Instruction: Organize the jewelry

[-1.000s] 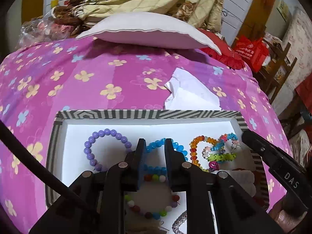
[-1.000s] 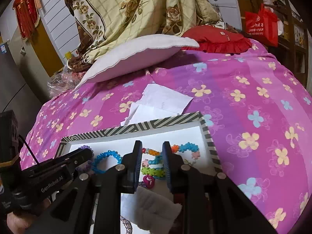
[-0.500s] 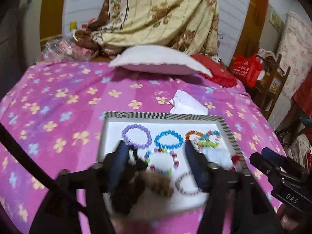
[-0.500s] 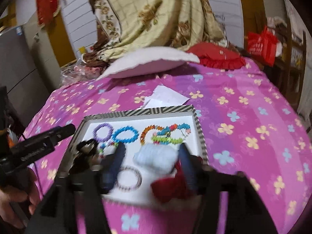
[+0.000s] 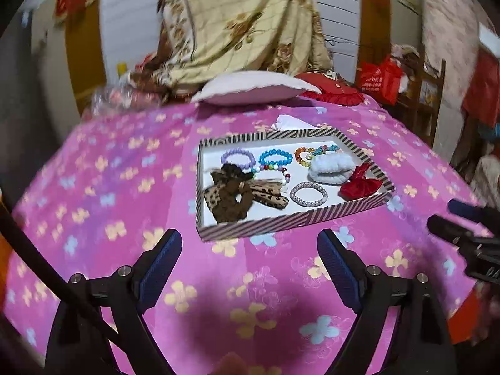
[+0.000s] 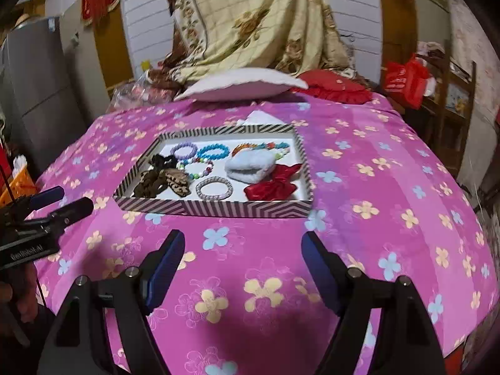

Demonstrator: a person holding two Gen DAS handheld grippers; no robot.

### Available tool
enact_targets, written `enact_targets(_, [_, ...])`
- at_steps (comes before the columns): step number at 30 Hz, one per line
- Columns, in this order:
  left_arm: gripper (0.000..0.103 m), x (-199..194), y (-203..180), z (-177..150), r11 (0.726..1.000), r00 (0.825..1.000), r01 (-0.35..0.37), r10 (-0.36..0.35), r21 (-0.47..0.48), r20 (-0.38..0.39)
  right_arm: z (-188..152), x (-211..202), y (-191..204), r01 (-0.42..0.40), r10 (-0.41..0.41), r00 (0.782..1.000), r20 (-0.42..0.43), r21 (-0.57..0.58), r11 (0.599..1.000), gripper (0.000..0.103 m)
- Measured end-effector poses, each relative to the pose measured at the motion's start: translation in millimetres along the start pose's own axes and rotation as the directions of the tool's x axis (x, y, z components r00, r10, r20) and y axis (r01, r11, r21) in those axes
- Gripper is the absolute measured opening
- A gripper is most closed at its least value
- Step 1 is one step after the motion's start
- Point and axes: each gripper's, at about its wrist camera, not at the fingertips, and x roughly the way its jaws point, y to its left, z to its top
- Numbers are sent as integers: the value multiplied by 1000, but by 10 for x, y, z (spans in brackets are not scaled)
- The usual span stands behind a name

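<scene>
A striped tray (image 5: 281,223) with a white floor lies on the pink flowered bedspread (image 5: 125,187). In it are a purple bead bracelet (image 5: 237,156), a blue one (image 5: 275,157), a silver one (image 5: 308,194), a leopard scrunchie (image 5: 229,201), a white scrunchie (image 5: 331,168) and a red bow scrunchie (image 5: 359,184). My left gripper (image 5: 249,237) hangs in front of the tray, jaws opening, nothing between them. My right gripper (image 6: 243,236) stands likewise before the tray (image 6: 218,207), jaws opening and empty. Each shows in the other's view, the right gripper (image 5: 451,215) at the right edge, the left gripper (image 6: 67,201) at the left.
Behind the tray lie white paper (image 6: 259,117), a white pillow (image 6: 240,87) and a red cushion (image 6: 334,89). A patterned blanket (image 6: 250,25) hangs at the back. A wooden shelf with a red bag (image 6: 406,82) stands right, a grey fridge (image 6: 37,87) left.
Both grippers have drawn back from the tray and gone from shut to open. The leopard scrunchie and the red bow scrunchie, seen between their fingers half a second ago, now lie in the tray.
</scene>
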Motion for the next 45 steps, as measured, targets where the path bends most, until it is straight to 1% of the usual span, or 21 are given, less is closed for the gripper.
enact_targets(1, [62,12,-20,3,1000,1000,-20,20,9,0,-3,26,-44,1,0,1000,-7,17,1000,80])
enact_targets(2, [62,28,-35,3,998,998,-61,61,8,-4,-3,49,-69,4,-3,1000,-13,29,1000,80])
enact_targets(3, [62,34,-37,6,998,998,-66,66,2,-5,0,69,-85,9,-8,1000,-17,39,999,80])
enact_targets(6, [62,21,-30,-5,999,1000,5,-5,-35,-6,16,133,-105,1,0,999,-32,58,998,80])
enact_targets(7, [62,19,-29,-16,999,1000,14,-14,-42,-3,17,142,-82,0,2,999,-32,52,999,80])
enact_targets(11, [62,61,-90,-53,999,1000,5,-6,-38,-24,21,146,24,3,-3,1000,-22,15,1000,80])
enact_targets(17, [62,91,-110,-74,998,999,6,-9,-67,-49,31,154,57,-1,2,1000,-24,10,1000,80])
enact_targets(21, [62,117,-141,-93,998,998,-8,5,-55,-67,27,151,73,1,-1,1000,-23,-2,1000,80])
enact_targets(29, [62,109,-138,-90,998,997,12,-16,-59,-70,18,170,95,10,-10,1000,-30,-12,1000,80])
enact_targets(45, [62,111,-135,-82,998,997,14,-19,-60,-72,8,210,136,15,-15,999,-36,-26,1000,80])
